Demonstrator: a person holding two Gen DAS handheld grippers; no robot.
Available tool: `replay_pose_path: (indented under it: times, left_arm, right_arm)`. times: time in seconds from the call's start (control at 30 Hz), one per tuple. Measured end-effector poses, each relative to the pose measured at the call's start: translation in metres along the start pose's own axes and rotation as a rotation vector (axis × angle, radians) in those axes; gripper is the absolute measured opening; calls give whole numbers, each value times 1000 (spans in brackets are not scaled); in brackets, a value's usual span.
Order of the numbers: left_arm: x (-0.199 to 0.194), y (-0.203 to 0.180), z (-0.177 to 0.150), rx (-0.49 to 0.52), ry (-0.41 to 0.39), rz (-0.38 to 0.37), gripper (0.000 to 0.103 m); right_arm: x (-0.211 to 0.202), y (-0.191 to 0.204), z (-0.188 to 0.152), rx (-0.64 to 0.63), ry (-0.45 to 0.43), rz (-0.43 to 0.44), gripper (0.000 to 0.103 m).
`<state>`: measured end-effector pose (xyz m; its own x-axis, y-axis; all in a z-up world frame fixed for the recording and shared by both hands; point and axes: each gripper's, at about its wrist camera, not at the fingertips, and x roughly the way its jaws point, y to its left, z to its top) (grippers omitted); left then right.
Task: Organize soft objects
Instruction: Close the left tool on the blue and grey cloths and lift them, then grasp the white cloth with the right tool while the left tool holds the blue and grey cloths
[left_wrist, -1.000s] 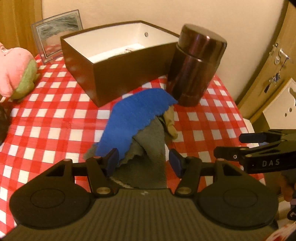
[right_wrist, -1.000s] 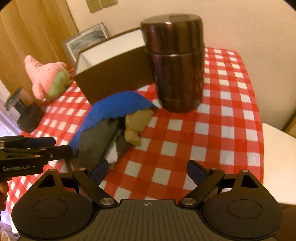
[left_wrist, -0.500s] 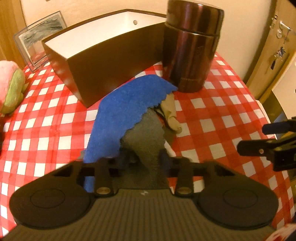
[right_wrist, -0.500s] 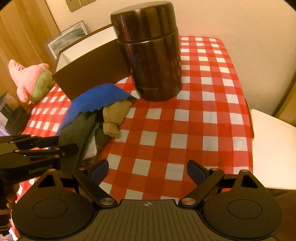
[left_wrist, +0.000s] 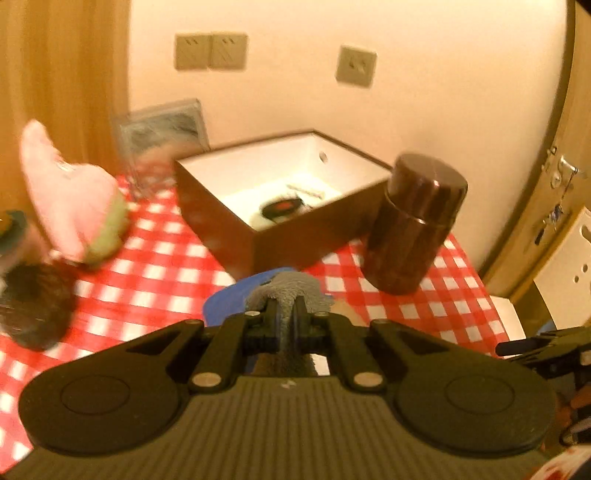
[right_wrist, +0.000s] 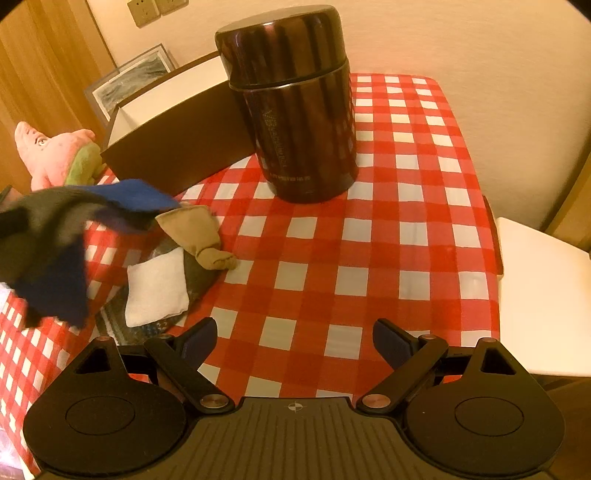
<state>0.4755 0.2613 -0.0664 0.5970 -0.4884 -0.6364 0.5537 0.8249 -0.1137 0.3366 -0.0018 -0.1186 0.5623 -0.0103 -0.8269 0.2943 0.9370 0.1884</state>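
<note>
Your left gripper (left_wrist: 286, 306) pinches the grey cloth (left_wrist: 291, 291) (blue cloth (right_wrist: 133, 195) draped on it); your right gripper (right_wrist: 294, 338) gapes empty above the counter (right_wrist: 406, 221).

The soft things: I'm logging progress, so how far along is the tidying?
Early. Something small already lies in the brown box. The left gripper is shut on the grey cloth, blue cloth draped along. The tan sock, white pad and pink plush remain out; the right gripper is open.

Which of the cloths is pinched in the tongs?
The grey cloth. The left tongs are shut on it, lifting it. The blue cloth drapes over it, while the tan cloth and white cloth lie on the table.
</note>
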Motion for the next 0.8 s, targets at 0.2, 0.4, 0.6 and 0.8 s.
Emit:
replay_pose_path:
  times: [0.2, 0.4, 0.6, 0.8]
  left_arm:
    - [-57, 27, 0, -12, -45, 49, 6]
    - [-78, 44, -19, -44, 96, 106, 6]
    - [-59, 51, -44, -91, 197, 87, 7]
    - [-6, 64, -64, -103, 204, 138, 13]
  right_arm:
    - [3, 4, -2, -3, 13, 3, 91]
    - [4, 22, -4, -46, -7, 63, 91]
    - [13, 48, -2, -103, 7, 103, 91]
    - [19, 69, -1, -151, 9, 132, 91]
